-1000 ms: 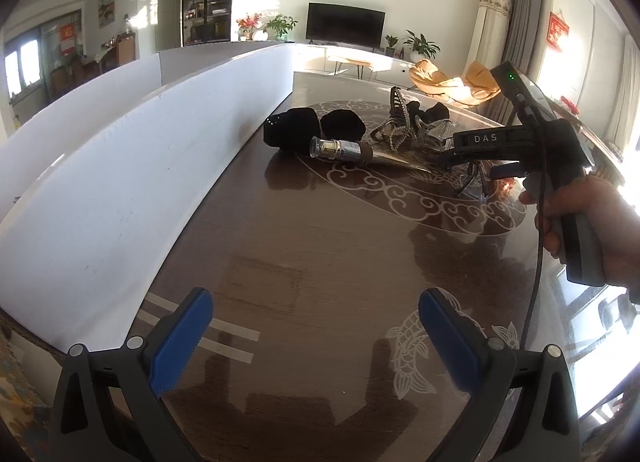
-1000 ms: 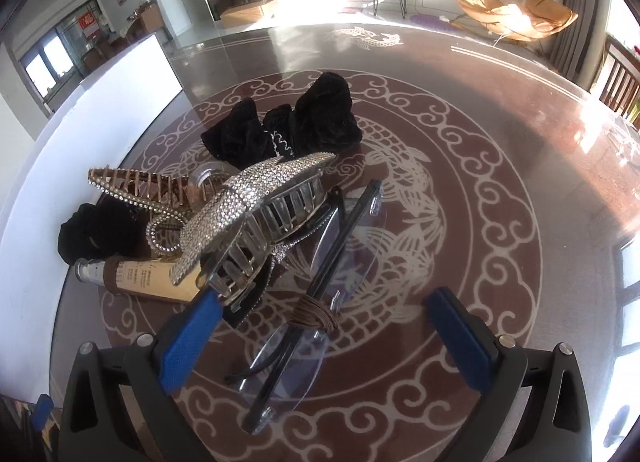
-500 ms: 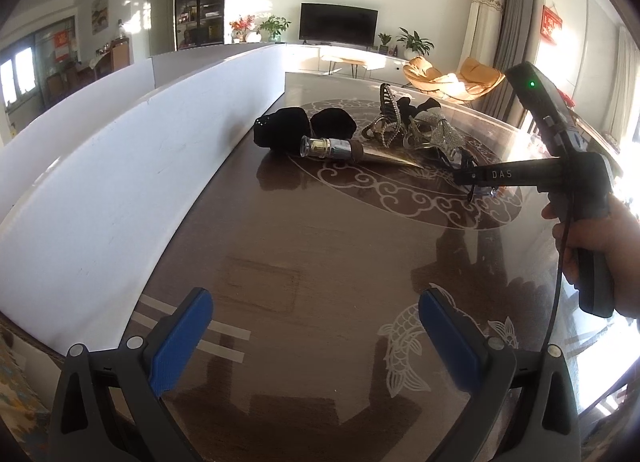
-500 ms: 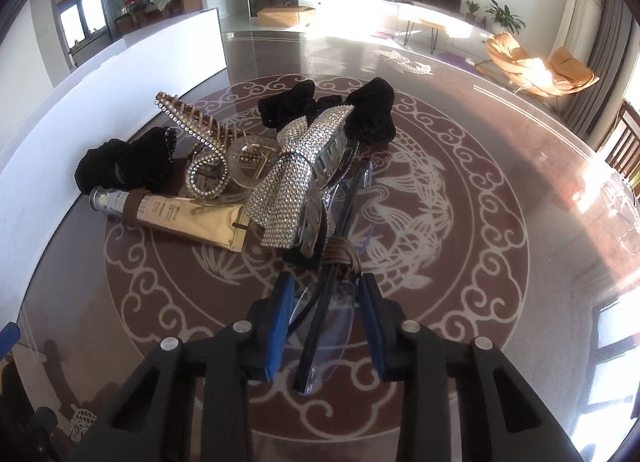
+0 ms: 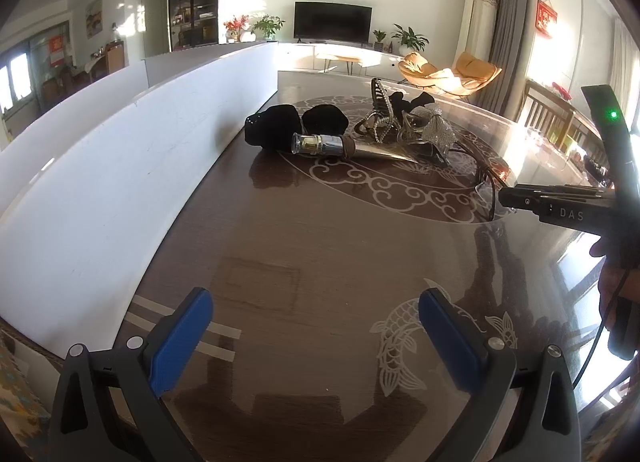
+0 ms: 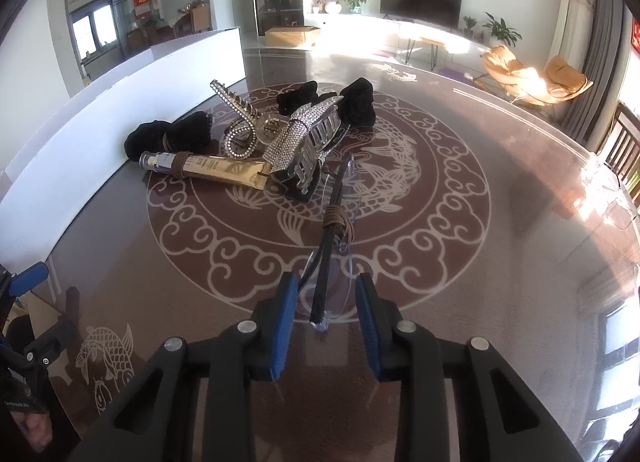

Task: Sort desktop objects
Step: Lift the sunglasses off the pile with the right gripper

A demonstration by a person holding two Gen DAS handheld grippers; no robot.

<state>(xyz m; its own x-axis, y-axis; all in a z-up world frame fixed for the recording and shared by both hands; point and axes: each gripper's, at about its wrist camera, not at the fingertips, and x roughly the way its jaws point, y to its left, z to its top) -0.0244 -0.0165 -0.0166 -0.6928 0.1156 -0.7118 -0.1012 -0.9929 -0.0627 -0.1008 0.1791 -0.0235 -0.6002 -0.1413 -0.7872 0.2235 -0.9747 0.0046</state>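
Two views here, and each catches stuff the other misses.

Left wrist view: the left gripper (image 5: 316,336) hangs over bare table (image 5: 320,246) with its blue pads spread wide and nothing between them. Well ahead of it sits the pile: a black scrunchie (image 5: 276,130), a gold tube (image 5: 348,147) with its clear cap pointing left, and a rhinestone hair claw (image 5: 436,128) behind. A white board (image 5: 120,166) runs along the left side of the gripper, walling off that edge. Off to the right the right gripper (image 5: 505,198) comes in side-on, with a hand (image 5: 616,282) on its handle, and you can see the glasses (image 5: 486,186) sticking out past its tips. What you can't get from here is how tight the pinch is.

Right wrist view: that's where it's clear. The right gripper's jaws are closing and nearly together, with the folded glasses between the blue pads (image 6: 282,326); the near end sits in the gap and the rest stretches straight ahead. A brown hair tie (image 6: 338,220) is wrapped around the frames a bit past the fingertips. Further ahead and left lie the claw, the gold tube and the scrunchie, plus a second sparkly clip (image 6: 236,118) and a black bow (image 6: 320,98) behind them. The claw overlaps the tube's flat end. Far down-left, a bit of the left gripper pokes in.
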